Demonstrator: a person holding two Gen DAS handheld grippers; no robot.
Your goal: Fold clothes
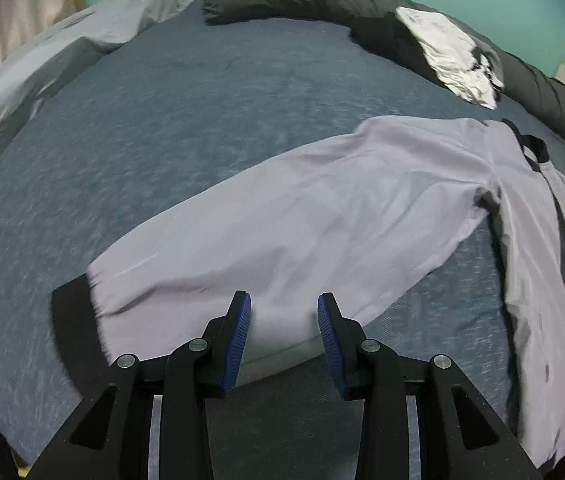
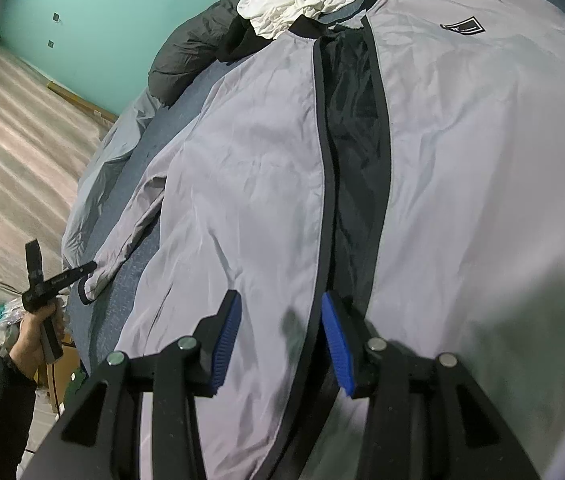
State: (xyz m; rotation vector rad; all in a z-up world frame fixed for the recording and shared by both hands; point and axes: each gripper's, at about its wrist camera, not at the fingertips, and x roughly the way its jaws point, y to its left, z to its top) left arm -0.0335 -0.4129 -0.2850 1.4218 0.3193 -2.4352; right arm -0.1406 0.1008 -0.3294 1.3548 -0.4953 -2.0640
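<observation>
On the blue bed (image 1: 162, 160) lay a grey jacket (image 2: 462, 160); the left gripper (image 1: 284, 312) stood open over its sleeve (image 1: 282, 220), the right gripper (image 2: 280, 312) open above its hem

You are looking at a light grey jacket (image 2: 462, 168) lying front-up and spread flat on the blue bed. Its zip is standing open, showing dark lining between black-edged front panels, with a small black logo patch on the chest. One sleeve (image 1: 282, 220) is stretching straight out sideways, ending in a black cuff (image 1: 72, 320).
</observation>
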